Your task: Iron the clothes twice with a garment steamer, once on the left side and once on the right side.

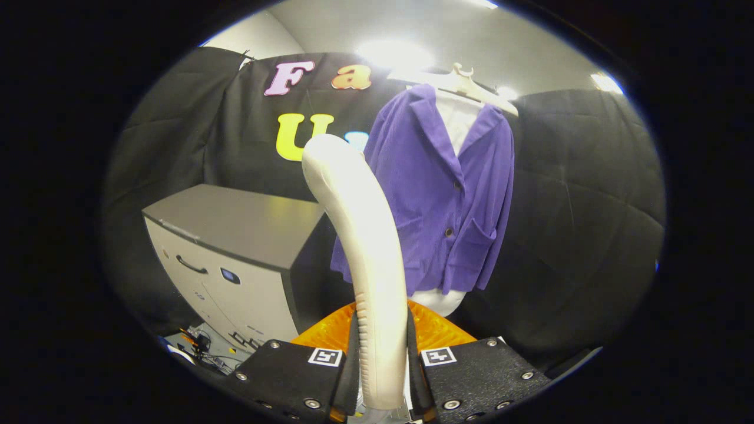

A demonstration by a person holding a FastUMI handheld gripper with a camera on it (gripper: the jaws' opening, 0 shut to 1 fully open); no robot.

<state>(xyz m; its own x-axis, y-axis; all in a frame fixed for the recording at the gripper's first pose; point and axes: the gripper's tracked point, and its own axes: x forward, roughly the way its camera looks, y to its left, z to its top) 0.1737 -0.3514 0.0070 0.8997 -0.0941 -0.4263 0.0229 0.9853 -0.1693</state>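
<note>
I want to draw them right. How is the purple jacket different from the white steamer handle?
The jacket is purple, soft cloth, hanging on a hanger beyond the fingers. The steamer handle is cream white, hard-looking and curved, standing upright, gripped between both fingers of the hand-held gripper. The jacket has buttons and pockets; the handle is smooth.

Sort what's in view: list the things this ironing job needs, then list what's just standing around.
For the job:
- garment steamer, its handle clamped between the tool's fingers
- purple jacket beyond them, on a hanger
- orange part behind the handle, probably the steamer's base

Standing around:
- grey cabinet, left of the jacket
- cables at the cabinet's foot
</note>
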